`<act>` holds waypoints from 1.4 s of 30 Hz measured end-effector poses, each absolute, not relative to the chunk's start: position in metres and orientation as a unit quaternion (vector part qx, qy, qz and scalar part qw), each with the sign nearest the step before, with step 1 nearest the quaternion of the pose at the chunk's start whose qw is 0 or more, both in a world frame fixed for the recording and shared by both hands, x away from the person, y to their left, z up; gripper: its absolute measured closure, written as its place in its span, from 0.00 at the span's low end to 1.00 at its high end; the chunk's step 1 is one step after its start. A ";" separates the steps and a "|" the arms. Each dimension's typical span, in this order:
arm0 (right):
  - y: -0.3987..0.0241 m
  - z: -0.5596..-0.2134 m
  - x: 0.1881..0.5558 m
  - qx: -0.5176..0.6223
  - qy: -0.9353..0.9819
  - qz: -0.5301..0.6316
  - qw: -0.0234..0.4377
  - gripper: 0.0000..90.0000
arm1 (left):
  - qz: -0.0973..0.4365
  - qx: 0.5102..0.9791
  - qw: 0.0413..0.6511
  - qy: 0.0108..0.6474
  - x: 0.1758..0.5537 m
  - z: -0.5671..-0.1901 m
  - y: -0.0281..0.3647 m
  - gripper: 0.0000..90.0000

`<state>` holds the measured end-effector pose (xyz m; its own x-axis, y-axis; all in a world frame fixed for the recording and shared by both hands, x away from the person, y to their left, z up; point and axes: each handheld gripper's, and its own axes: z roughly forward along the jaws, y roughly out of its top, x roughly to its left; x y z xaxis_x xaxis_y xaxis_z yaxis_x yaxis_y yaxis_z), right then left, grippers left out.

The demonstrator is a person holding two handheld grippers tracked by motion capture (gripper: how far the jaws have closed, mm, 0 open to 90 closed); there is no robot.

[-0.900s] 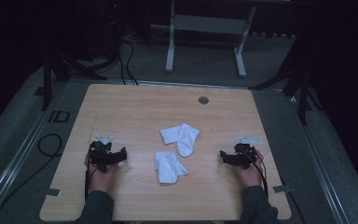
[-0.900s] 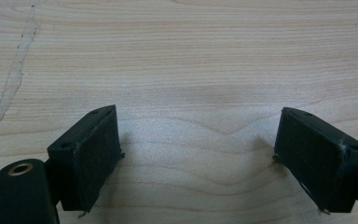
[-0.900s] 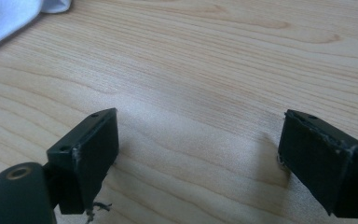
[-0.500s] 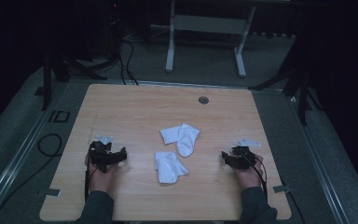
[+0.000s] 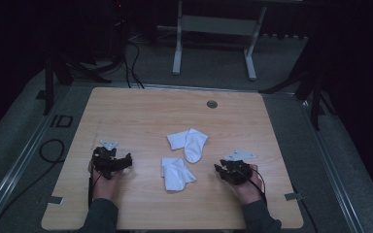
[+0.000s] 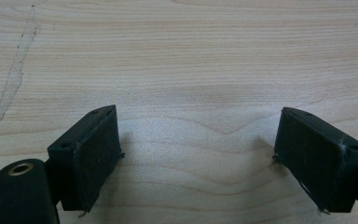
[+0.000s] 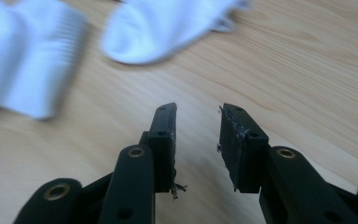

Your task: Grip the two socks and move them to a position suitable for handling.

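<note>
- The work in hand looks like gathering the two white cotton socks lying mid-table; the nearer white ribbed sock (image 5: 176,174) lies crumpled between the two hands, and the farther white sock (image 5: 189,142) lies just beyond it, the two close together, perhaps touching at a corner; I cannot tell for sure
- The step I judge to be in hand is the right gripper's (image 5: 227,171) approach to the near sock; it sits low over the pale wooden table (image 5: 141,111), right of the sock and apart from it, pointing left towards it
- To do it well: come in low and level, aim for the ribbed cuff edge rather than the bulky middle, and slide one jaw under a single fold so that only one sock lifts; closing too early would merely push the cloth along the smooth wood
- In the right gripper view (image 7: 196,135) the jaws stand partly apart with bare wood between the pads (image 7: 235,140); nothing is held or touched; both socks lie ahead, blurred, at upper left
- The left gripper (image 5: 119,162) rests near the table's left front, well apart from the socks; in the left gripper view (image 6: 198,149) its jaws stand wide apart with empty table between them; it holds nothing
</note>
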<state>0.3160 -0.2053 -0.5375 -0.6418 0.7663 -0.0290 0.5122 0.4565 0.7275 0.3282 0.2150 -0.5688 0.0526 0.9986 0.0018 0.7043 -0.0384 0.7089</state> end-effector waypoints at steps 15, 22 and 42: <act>-0.144 -0.534 0.296 0.302 0.868 0.368 0.138 0.71 | 0.265 0.670 0.278 0.635 0.328 -0.569 0.215 0.16; -0.118 -0.535 0.292 0.274 0.882 0.361 0.127 0.69 | 0.265 0.670 0.278 0.635 0.328 -0.569 0.215 0.16; -0.080 -0.544 0.284 0.244 0.900 0.352 0.085 0.98 | 0.264 0.673 0.278 0.633 0.328 -0.569 0.215 0.16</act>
<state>0.2835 -0.0796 -0.5435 -0.8670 0.4980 0.0186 0.3784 0.6335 0.6750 0.3277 0.2146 -0.5687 0.0594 0.9982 0.0038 0.7050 -0.0446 0.7078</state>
